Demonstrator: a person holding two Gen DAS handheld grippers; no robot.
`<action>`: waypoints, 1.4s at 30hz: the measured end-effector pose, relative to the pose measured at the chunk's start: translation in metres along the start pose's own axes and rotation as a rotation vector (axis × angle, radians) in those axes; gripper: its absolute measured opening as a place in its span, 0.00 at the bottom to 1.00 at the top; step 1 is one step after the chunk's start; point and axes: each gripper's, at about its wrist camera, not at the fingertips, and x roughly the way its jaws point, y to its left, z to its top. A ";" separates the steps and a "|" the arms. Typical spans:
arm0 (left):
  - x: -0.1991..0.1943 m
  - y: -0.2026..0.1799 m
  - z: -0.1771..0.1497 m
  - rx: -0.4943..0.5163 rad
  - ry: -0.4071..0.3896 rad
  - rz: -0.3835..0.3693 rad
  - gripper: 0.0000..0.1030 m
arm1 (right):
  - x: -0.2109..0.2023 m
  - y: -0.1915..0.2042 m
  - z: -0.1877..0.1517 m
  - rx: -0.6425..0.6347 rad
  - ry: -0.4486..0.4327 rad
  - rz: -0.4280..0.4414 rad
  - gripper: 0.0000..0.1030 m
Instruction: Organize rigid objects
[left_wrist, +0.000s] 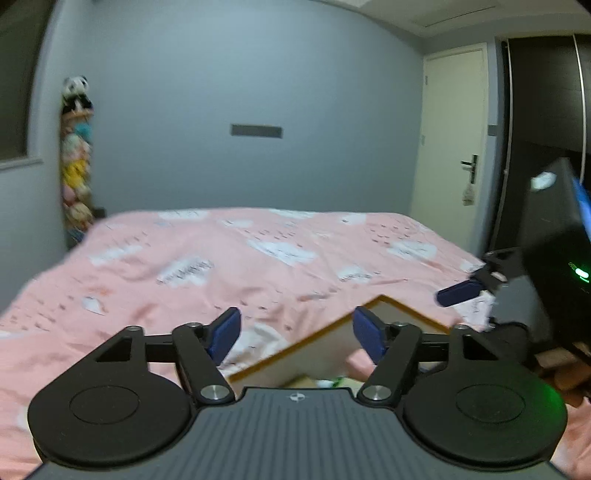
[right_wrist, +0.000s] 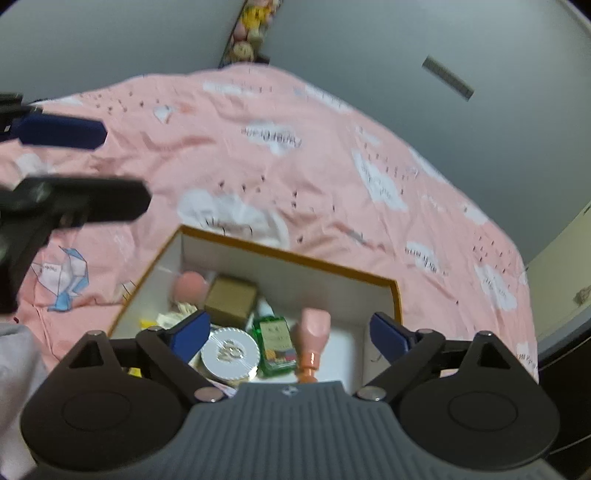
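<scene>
Right gripper: nearest my lens, lower centre of frame; blue pads spread wide, nothing between them.
Left gripper: I see its jaws parted wide too, empty, aimed across the pink cloud-print bedspread.
Box: white cardboard box with orange rim, centre of the right view, resting on the bedspread.
Contents, left to right: pink round ball, brown cardboard carton, white round tin, green rectangular bottle, peach plastic bottle with orange neck, all lying inside the box.
Step, my judgement: items look stowed; I would lift both grippers straight clear of the rim, then check the bedspread for strays.
</scene>
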 end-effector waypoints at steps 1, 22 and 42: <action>-0.003 0.001 -0.003 0.021 -0.006 0.023 0.83 | -0.004 0.006 -0.004 -0.005 -0.025 -0.010 0.92; 0.006 0.033 -0.085 0.043 0.260 0.232 1.00 | -0.004 0.054 -0.075 0.344 -0.134 -0.090 0.97; 0.019 0.034 -0.103 0.040 0.393 0.217 1.00 | 0.016 0.069 -0.086 0.360 -0.070 0.000 0.97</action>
